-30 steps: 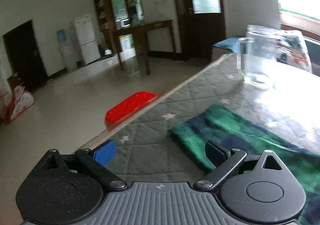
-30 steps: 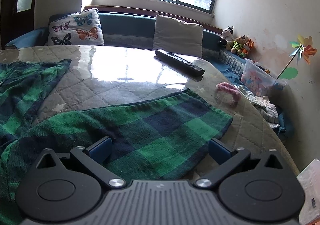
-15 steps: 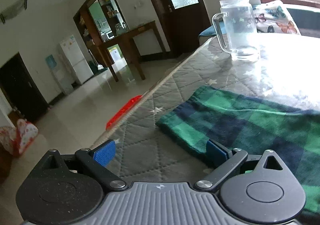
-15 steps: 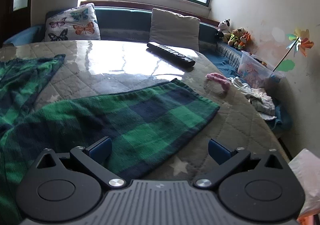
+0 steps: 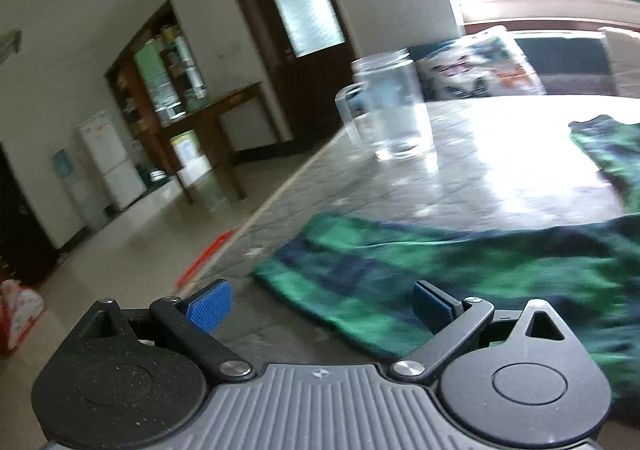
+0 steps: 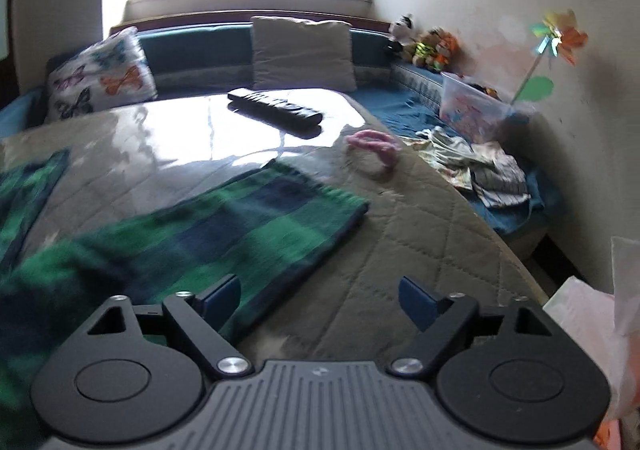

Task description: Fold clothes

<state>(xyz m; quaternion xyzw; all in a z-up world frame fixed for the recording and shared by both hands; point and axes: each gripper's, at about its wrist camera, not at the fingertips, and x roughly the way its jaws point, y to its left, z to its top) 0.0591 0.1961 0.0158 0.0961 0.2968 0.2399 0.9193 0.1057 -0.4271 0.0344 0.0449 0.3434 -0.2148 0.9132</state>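
On table | plaid garment [image 6: 224, 226] ahead of both claws | left claw [image 5: 320, 308] wide | right claw [image 6: 320, 298] closing, empty

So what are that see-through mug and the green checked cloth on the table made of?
The mug looks like clear glass, possibly hard plastic: you see straight through it, and its thick base glints. The green checked cloth seems a soft woven fabric, maybe flannel: matte, lying limp in gentle folds. Blur hides the weave.

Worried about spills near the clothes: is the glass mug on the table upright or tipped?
Upright. The glass mug stands on its base on the table, rim up, apart from the green plaid cloth.
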